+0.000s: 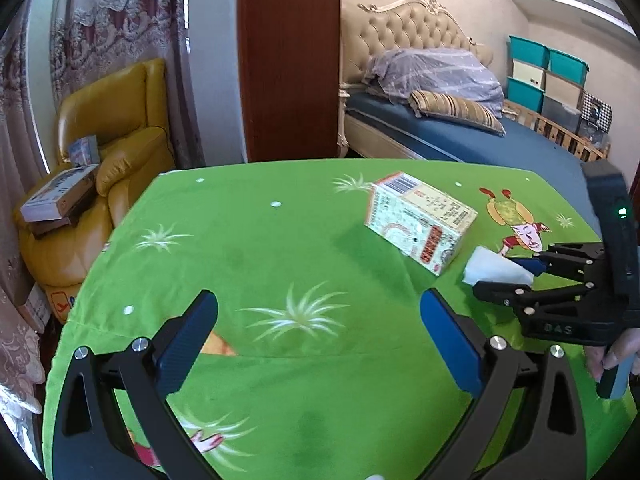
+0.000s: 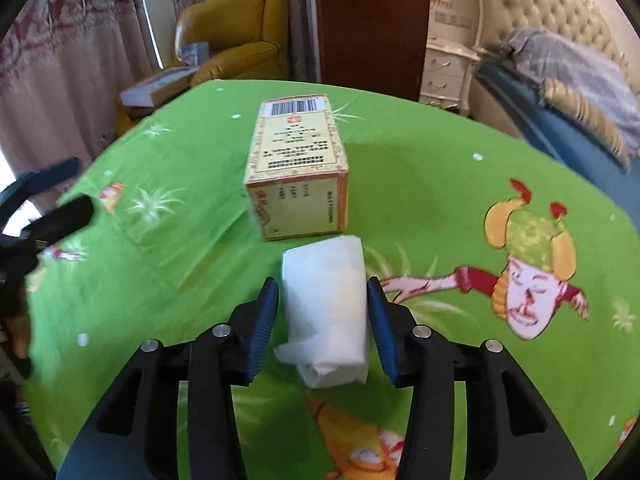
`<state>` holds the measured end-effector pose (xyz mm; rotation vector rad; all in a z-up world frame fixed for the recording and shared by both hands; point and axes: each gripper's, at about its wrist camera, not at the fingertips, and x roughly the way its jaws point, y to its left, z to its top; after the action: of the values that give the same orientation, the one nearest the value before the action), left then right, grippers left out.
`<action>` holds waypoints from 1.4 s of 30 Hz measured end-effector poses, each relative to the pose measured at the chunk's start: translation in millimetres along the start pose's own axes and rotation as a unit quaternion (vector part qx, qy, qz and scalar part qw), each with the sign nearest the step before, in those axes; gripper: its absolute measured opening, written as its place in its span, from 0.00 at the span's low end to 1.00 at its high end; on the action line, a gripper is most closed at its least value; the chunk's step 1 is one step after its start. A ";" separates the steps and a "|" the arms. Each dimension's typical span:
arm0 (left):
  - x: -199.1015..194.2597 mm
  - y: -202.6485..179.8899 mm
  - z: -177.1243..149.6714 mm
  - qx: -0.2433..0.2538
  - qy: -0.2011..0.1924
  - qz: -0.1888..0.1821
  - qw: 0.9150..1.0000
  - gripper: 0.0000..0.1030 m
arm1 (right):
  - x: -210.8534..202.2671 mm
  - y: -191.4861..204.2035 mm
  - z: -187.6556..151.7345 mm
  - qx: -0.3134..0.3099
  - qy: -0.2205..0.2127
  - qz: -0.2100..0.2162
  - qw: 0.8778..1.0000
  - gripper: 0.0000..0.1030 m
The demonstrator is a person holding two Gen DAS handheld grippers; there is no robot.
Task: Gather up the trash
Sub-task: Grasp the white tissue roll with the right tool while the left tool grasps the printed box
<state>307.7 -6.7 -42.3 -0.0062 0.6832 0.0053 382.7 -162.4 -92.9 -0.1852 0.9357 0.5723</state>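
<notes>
A crumpled white tissue [image 2: 326, 308] lies on the green tablecloth [image 2: 420, 184], just in front of a small cardboard box [image 2: 298, 168]. My right gripper [image 2: 322, 324] straddles the tissue with its blue pads on either side; a narrow gap shows on the left, and the right pad looks to touch it. In the left wrist view the tissue [image 1: 494, 268] sits between the right gripper's fingers [image 1: 520, 276], right of the box [image 1: 420, 220]. My left gripper [image 1: 320, 332] is wide open and empty above bare cloth.
A yellow armchair [image 1: 120, 140] with stacked boxes [image 1: 60, 196] stands beyond the table's left edge. A bed [image 1: 460, 128] with pillows is behind the table. Storage bins [image 1: 548, 76] stand at the far right. A wooden post [image 1: 288, 60] rises behind the table.
</notes>
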 end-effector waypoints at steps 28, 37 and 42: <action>58.2 -81.7 38.9 -0.028 0.028 -0.024 0.999 0.95 | -42.3 -48.1 -42.0 0.087 -0.051 -0.046 0.994 0.26; 115.3 -111.6 59.0 -0.060 0.058 0.011 0.996 0.95 | -61.6 -65.0 -57.8 0.125 -0.082 -0.083 0.985 0.26; 128.5 -108.0 61.2 -0.066 0.074 0.021 0.995 0.75 | -66.4 -68.8 -59.8 0.138 -0.090 -0.092 0.982 0.26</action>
<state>446.7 -113.8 -75.5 -0.1205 0.8297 0.0903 347.1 -268.9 -81.3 0.0291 0.8024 0.2792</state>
